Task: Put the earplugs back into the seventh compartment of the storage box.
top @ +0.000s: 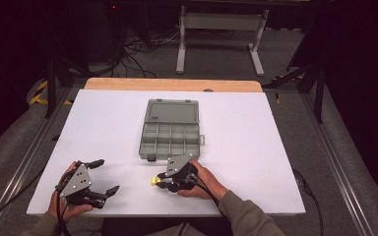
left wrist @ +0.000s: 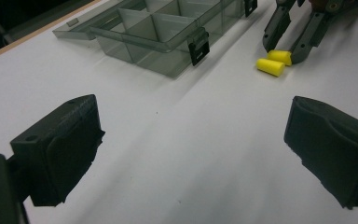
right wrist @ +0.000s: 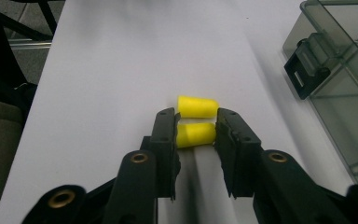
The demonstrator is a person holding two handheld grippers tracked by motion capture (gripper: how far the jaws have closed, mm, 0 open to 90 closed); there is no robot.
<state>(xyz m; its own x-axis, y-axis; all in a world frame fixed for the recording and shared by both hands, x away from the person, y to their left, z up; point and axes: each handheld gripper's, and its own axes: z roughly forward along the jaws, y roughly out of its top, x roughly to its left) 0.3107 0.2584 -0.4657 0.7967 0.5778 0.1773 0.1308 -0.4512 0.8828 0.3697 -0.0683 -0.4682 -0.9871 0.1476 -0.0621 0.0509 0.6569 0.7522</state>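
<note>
Two yellow foam earplugs lie on the white table near its front edge. My right gripper [right wrist: 196, 122] is shut on the nearer earplug [right wrist: 195, 134], low on the table. The second earplug [right wrist: 197, 106] lies loose just past the jaw tips, touching the first. In the high view the right gripper [top: 157, 182] points left with the yellow earplugs [top: 153, 181] at its tip. The left gripper view shows both earplugs [left wrist: 271, 66] at the upper right. My left gripper [top: 106, 176] stands open at the front left, nothing between its jaws [left wrist: 193, 144].
A clear grey compartment box [top: 170, 155] sits mid-table with its lid laid open toward the far side; its latch [right wrist: 305, 70] faces me, close to the right gripper. Bare white table [top: 103, 128] stretches left of the box. Beyond the table are a floor with cables and a white frame.
</note>
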